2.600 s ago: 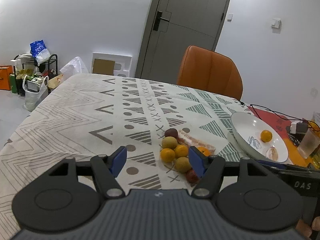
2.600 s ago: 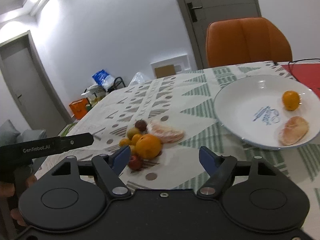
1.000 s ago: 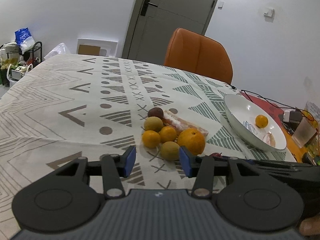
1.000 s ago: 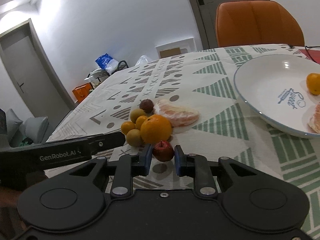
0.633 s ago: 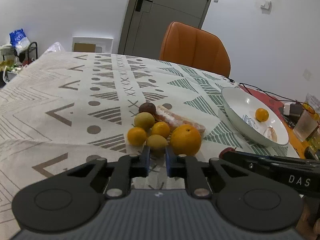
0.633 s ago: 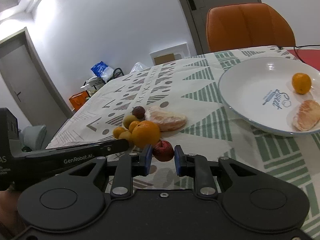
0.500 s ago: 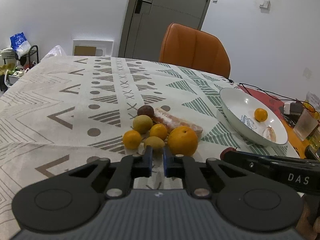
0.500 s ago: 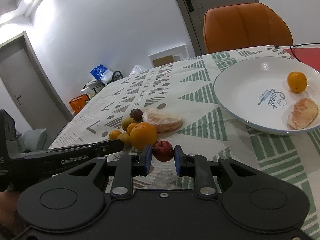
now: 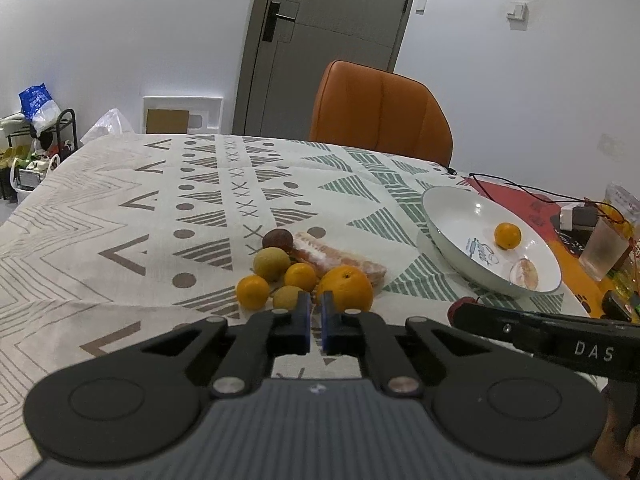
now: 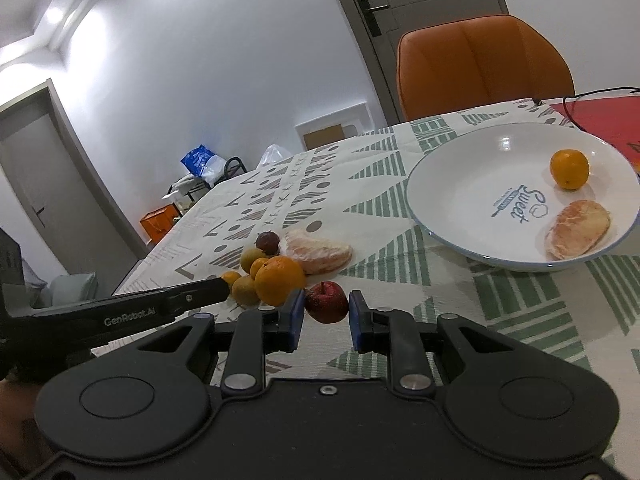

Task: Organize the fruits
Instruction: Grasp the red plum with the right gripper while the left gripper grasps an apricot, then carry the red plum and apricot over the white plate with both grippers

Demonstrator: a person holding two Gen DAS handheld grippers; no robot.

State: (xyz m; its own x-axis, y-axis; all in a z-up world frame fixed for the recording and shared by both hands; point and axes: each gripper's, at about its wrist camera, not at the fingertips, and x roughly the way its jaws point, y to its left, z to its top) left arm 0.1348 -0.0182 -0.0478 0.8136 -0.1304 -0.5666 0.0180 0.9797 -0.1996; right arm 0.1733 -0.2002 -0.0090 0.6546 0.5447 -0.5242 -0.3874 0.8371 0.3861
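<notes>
A home dining room: patterned tablecloth (image 9: 160, 208), orange chair (image 9: 380, 112), grey door (image 9: 328, 40), cluttered shoe rack (image 9: 36, 148).

Orange chair (image 9: 380, 114) behind patterned tablecloth (image 9: 120, 208); grey door (image 9: 332, 32); plastic cup (image 9: 604, 250) right

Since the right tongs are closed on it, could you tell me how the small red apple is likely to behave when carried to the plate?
The small red apple is round and glossy, so it may slip or twist between the right tongs, which touch only its sides. It looks firm and probably light. Set in the white plate, whose floor slopes, it may well roll toward the small orange and peeled segment.
</notes>
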